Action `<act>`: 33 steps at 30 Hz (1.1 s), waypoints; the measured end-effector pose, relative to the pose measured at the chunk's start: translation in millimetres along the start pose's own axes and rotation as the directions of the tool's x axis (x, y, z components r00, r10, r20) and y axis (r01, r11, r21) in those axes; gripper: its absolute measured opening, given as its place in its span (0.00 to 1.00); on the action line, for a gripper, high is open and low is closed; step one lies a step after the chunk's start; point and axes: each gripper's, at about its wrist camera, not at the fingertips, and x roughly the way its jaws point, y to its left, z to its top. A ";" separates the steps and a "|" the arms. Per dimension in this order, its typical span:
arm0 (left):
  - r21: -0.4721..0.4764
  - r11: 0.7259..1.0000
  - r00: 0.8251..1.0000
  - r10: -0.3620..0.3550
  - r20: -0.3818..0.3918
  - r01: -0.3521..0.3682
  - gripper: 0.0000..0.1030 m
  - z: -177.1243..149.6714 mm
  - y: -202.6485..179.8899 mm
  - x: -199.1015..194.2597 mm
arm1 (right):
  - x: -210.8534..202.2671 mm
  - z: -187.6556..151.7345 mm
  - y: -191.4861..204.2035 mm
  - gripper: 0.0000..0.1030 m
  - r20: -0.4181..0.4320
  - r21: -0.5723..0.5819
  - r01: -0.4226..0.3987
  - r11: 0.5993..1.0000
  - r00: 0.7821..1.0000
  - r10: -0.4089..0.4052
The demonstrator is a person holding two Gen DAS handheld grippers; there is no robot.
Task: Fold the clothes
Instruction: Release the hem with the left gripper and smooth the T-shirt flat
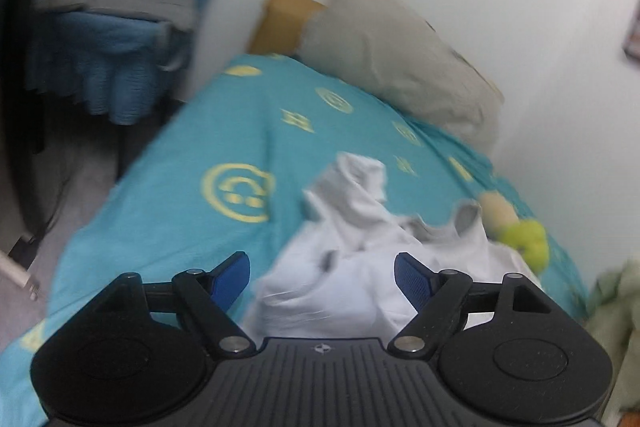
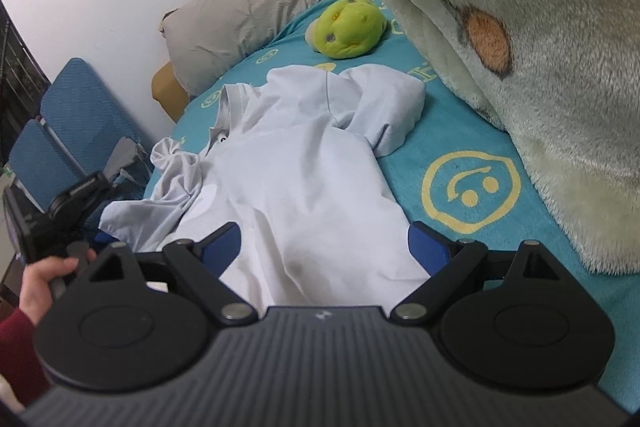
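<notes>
The right gripper [image 2: 324, 247] hovers with its jaws wide and empty, the hem end of the white shirt [image 2: 296, 163] lying just under and between them on the teal bedspread [image 2: 472, 155]. The left gripper [image 1: 322, 277] also stands well open with nothing between its pads; in its blurred view the shirt's bunched sleeve and collar lie just ahead of it. From the right view, the shirt lies along the bed, collar toward the far grey pillow [image 2: 248, 11], near sleeve crumpled at the bed's edge, far sleeve folded over. The likely trouble: a fold begun now would trap that crumpled sleeve and set creases in, and a pinch on too many layers would drag the whole shirt sideways. The green plush [image 2: 348, 27] beyond the collar and the fleece blanket [image 2: 520, 47] beside it leave little room for spreading.
</notes>
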 end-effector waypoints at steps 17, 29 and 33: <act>-0.172 0.924 0.885 0.377 0.272 -0.341 0.08 70.0 74.8 -51.6 | 11.2 -5.5 4.6 0.89 -0.023 -0.057 0.015 0.998 1.000 -0.017; -0.284 0.771 0.802 0.597 0.013 -0.569 0.40 33.9 191.6 -25.8 | 23.3 -7.7 11.1 0.91 -0.008 -0.140 0.045 0.989 0.999 -0.047; -0.163 0.846 0.852 0.521 0.046 -0.508 0.84 22.2 154.2 -44.7 | 25.6 -5.9 12.4 0.91 -0.009 -0.147 0.040 0.988 0.999 -0.042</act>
